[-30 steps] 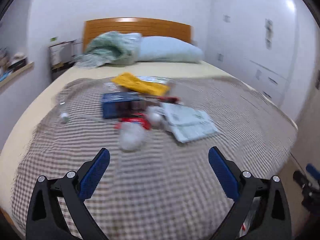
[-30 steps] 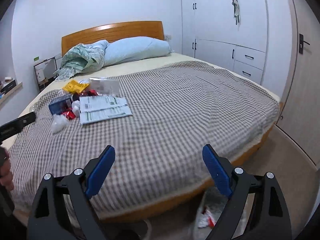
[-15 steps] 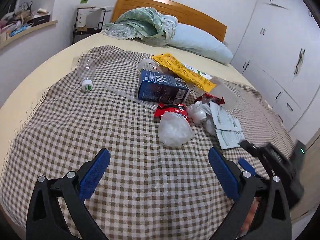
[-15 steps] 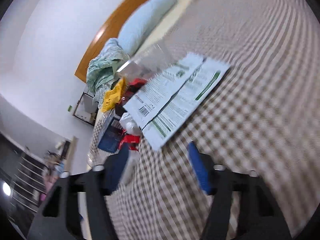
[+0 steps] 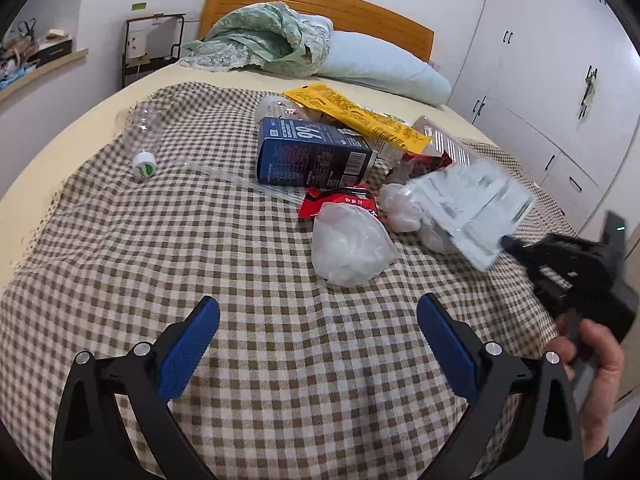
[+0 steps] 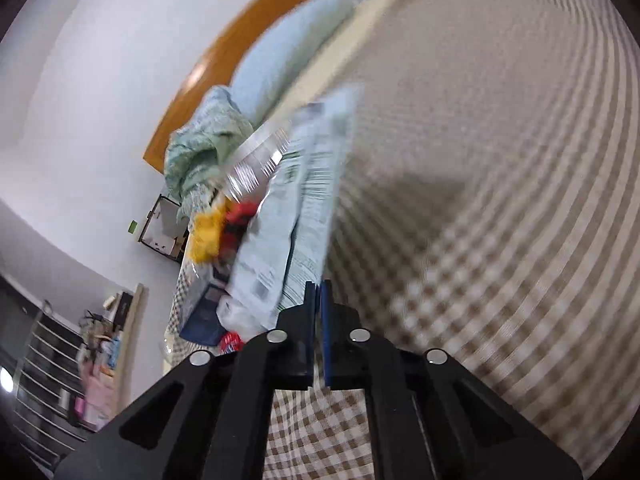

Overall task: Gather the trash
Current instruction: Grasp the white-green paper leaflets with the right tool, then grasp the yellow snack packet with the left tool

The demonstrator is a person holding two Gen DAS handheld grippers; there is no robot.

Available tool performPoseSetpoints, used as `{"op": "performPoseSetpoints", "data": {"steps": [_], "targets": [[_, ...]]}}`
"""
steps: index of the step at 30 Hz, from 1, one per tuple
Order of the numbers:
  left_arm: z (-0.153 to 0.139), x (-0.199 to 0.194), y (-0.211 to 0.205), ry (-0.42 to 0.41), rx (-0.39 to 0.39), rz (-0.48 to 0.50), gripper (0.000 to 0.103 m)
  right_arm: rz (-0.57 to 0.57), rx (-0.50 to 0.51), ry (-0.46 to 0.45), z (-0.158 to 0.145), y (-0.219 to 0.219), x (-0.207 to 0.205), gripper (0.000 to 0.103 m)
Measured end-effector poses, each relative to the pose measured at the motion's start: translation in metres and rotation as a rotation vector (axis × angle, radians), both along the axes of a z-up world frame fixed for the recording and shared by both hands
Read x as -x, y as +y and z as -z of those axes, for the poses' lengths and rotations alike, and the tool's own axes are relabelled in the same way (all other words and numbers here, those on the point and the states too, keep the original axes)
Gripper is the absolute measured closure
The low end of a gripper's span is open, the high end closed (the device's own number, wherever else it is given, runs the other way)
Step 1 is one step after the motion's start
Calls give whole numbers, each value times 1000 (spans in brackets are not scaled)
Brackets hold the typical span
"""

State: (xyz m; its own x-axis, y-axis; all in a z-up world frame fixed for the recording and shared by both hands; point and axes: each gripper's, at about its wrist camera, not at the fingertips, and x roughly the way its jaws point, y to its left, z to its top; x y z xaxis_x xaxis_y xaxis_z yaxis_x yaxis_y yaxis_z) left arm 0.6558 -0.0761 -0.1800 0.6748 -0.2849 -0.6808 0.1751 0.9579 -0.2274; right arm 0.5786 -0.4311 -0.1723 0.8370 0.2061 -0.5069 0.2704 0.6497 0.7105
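Trash lies in a heap on the checked bed cover [image 5: 200, 248]: a blue carton [image 5: 312, 152], a yellow wrapper [image 5: 356, 116], a red wrapper [image 5: 340, 200], a crumpled white bag [image 5: 352, 244], a tissue ball [image 5: 400, 208], a clear bottle [image 5: 144, 136]. My right gripper [image 6: 318, 292] is shut on the near edge of a white printed plastic package [image 6: 300, 208], which also shows in the left wrist view [image 5: 468, 208], lifted and blurred. My left gripper [image 5: 316, 336] is open and empty, just short of the white bag.
A pillow [image 5: 384, 72] and a green blanket [image 5: 264, 44] lie at the wooden headboard [image 5: 320, 4]. White wardrobes [image 5: 540, 92] stand to the right of the bed. A shelf unit [image 5: 152, 48] stands at the far left.
My right gripper has closed on the white package's edge and lifted it. My left gripper has moved a little closer to the heap and stays open.
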Motion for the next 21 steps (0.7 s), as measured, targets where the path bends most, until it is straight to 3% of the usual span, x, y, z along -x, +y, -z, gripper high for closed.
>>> {"op": "performPoseSetpoints", "data": {"steps": [3, 6, 9, 12, 15, 16, 18, 19, 21], "targets": [[-4, -4, 3, -7, 67, -14, 7, 29, 143, -60, -30, -1, 13, 101], [-25, -18, 4, -83, 120, -41, 7, 81, 301, -92, -51, 1, 20, 101], [-57, -63, -5, -110, 124, -43, 7, 72, 445, -65, -50, 8, 15, 101], [-83, -119, -11, -64, 222, -81, 7, 42, 463, -43, -42, 9, 12, 101], [-84, -178, -29, 23, 282, -61, 7, 45, 452, -32, -36, 0, 11, 101], [-79, -198, -35, 56, 262, -81, 8, 41, 441, -31, -36, -3, 12, 101], [-68, -227, -43, 112, 224, -146, 20, 36, 428, -31, -35, -8, 13, 101], [-61, -239, -46, 140, 209, -174, 21, 33, 425, -31, -35, -11, 13, 101], [-50, -257, -55, 192, 198, -173, 26, 22, 396, -33, -35, -18, 11, 101]]}}
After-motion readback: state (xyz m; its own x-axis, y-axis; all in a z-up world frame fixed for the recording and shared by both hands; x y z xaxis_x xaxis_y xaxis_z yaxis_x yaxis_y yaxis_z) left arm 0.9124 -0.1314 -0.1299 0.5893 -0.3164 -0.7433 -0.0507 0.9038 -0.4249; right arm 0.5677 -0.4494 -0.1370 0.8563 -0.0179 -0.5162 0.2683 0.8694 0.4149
